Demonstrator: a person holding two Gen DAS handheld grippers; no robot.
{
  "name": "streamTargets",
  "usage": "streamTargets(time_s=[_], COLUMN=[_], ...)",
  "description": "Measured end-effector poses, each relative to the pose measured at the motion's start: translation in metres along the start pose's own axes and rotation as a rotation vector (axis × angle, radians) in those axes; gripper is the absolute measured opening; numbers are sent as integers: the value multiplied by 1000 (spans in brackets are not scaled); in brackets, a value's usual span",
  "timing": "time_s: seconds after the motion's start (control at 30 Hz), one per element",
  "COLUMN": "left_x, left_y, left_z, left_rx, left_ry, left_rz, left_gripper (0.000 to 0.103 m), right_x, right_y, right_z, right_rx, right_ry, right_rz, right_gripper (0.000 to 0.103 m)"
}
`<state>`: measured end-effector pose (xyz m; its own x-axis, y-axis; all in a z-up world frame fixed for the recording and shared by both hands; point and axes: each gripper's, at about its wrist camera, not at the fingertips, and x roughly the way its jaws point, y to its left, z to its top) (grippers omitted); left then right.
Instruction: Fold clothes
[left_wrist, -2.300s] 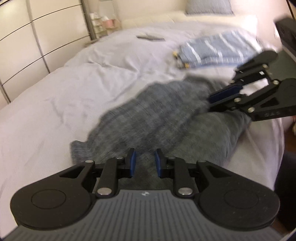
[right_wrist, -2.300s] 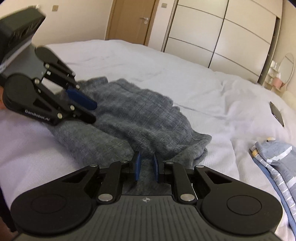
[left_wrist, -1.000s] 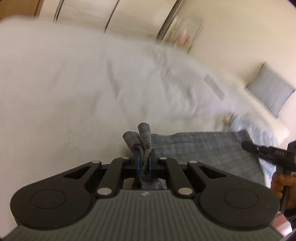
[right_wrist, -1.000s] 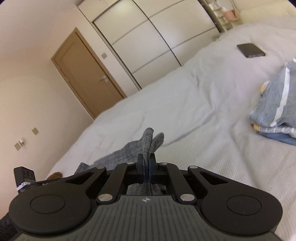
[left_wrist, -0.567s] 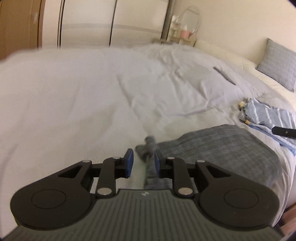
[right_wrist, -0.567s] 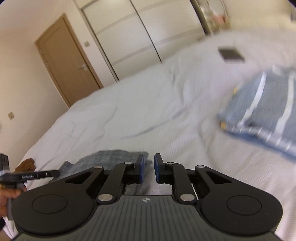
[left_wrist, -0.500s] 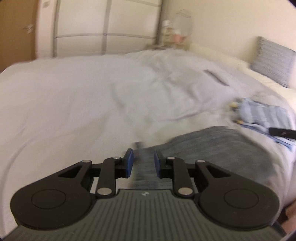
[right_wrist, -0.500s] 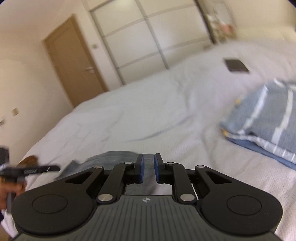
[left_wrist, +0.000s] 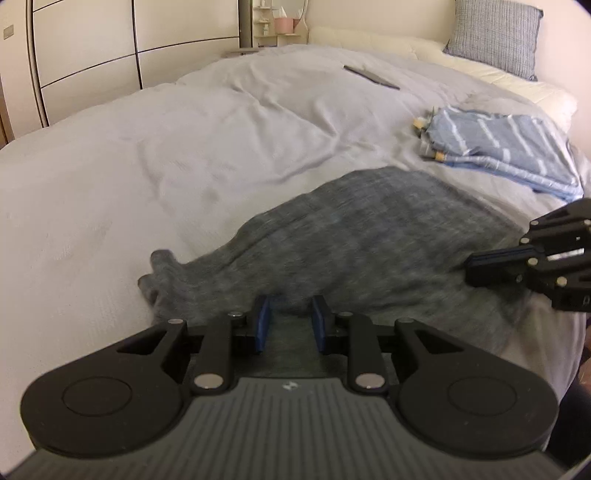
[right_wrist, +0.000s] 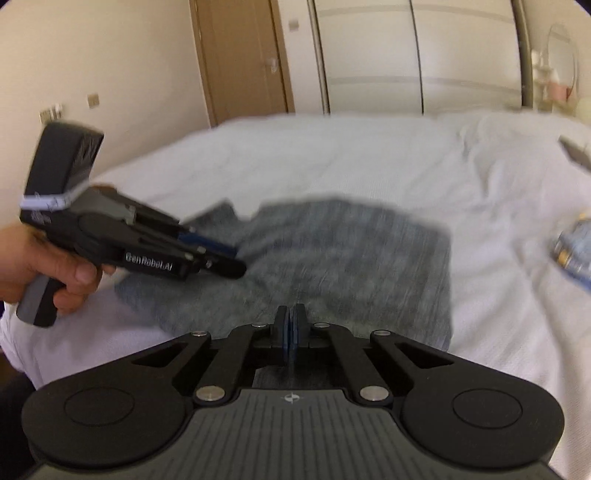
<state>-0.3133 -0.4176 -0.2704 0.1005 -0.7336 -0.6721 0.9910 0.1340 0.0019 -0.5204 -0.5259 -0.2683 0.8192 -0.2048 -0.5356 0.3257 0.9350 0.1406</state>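
Nearest the left wrist camera, the left hand-held gripper (left_wrist: 290, 322) hovers with its jaws at a moderate gap, empty, over the near edge of the grey garment (left_wrist: 369, 236), which lies spread flat on the bed (left_wrist: 147, 155). On the right side, the right hand-held gripper (right_wrist: 290, 332) has pads pressed together; whether cloth is pinched between them cannot be told. Farther back sits a folded blue striped garment (left_wrist: 502, 147), then a dark phone (left_wrist: 371, 76) and a pillow (left_wrist: 495, 35). Risks, as a judgement: only one layer gets pinched at the near edge, so the fold comes out skewed; the bunched corner at the left may stay crumpled; a long drag could push the grey cloth into the blue stack.
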Motion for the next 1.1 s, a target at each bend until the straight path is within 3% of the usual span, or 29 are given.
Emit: streamTargets(time_s=[0.1,0.13,0.23,0.3,0.33,0.4,0.5,0.67,0.8,0.87,1.0,1.1], left_x=[0,-8,-30,-44,-40,-27,-27,-41,-27,-5,20,29], left_y=[8,5,-8,-17,-22,-29,-23,-15,2,14,35,50], left_z=[-5,-2,-4,-5,-11,-25,-30,-6,23,30,22,18], left_rx=[-22,-12,24,48,69,116,65,32,20,0,-29,-62], left_ry=[1,-13,-51,-76,-48,-11,-8,-68,-98,-55,-12,6], left_rz=[-10,18,4,-6,-15,15,7,23,39,31,47,59], left_gripper=[24,21,20,20,22,22,22,22,22,22,24,23], right_x=[8,6,-14,-26,-27,-21,-9,-29,-6,12,53,63], right_y=[-6,-4,-2,-5,-9,-18,-30,-26,-39,-44,-53,-64], right_z=[-7,-10,-7,-5,-7,-12,-20,9,24,26,26,24], right_rx=[-33,-47,-38,-17,-6,3,11,-9,-30,-50,-90,-51], right_ry=[42,36,-41,-89,-82,-56,-11,-115,-106,-74,10,35], right_rz=[6,8,1,-23,-44,-60,-65,-73,-79,-98,-144,-142], right_gripper=[0,0,0,15,24,24,23,24,24,24,23,23])
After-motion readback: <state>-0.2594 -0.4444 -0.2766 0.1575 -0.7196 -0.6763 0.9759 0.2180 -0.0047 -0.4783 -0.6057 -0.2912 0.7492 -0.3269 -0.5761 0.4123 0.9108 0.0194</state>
